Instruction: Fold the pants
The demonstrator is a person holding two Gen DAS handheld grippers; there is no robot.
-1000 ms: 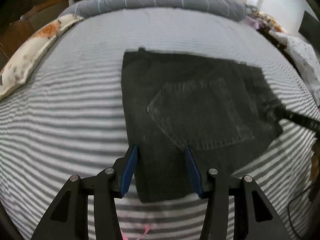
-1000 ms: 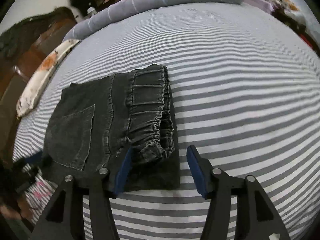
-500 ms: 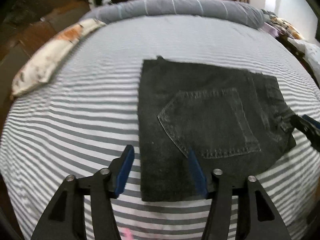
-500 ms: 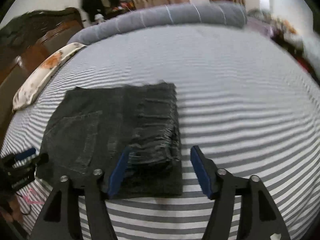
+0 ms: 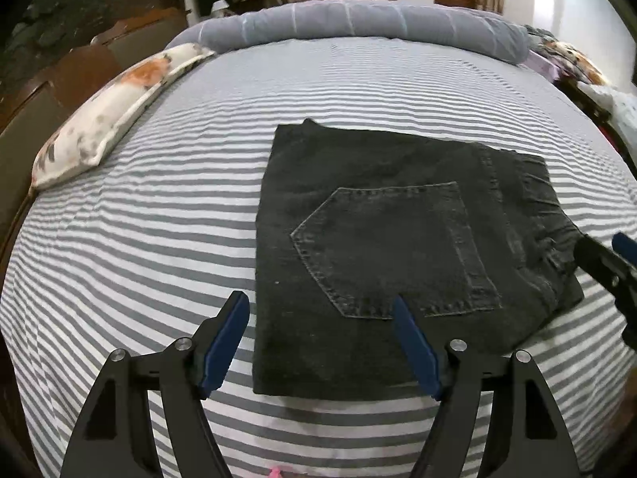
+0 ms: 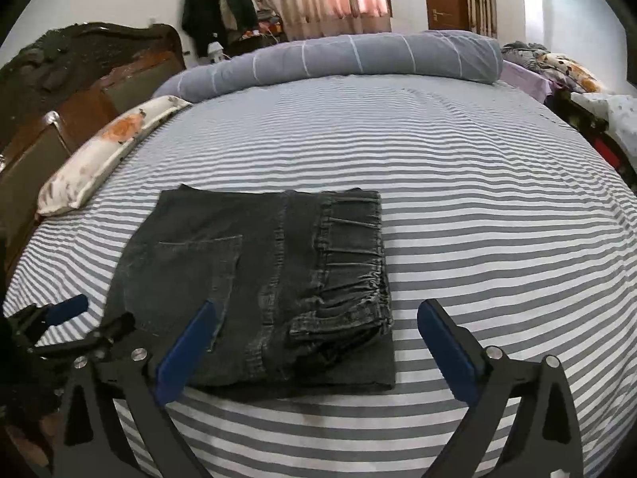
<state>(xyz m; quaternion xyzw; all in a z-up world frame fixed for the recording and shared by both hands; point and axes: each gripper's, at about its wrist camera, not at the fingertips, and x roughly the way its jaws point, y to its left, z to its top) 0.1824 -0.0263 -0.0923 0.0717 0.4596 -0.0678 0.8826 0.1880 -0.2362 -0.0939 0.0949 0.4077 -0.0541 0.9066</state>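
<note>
The black denim pants [image 5: 390,239] lie folded into a flat rectangle on the striped bed, back pocket up and elastic waistband on the right; they also show in the right wrist view [image 6: 262,275]. My left gripper [image 5: 320,342] is open and empty, held above the fold's near left corner. My right gripper [image 6: 314,346] is open and empty, held above the near waistband end. The right gripper shows at the right edge of the left wrist view [image 5: 609,259], and the left gripper shows at the left of the right wrist view [image 6: 59,318].
The grey-and-white striped bedsheet [image 6: 477,207] spreads wide to the right and beyond the pants. A floral pillow [image 5: 115,103] lies at the left edge. A rolled grey duvet [image 6: 338,59] lies along the far side. A dark wooden headboard [image 6: 79,63] stands at the left.
Both grippers have drawn back and risen away from the folded pants, and their jaws have opened wider. The pants lie still.
</note>
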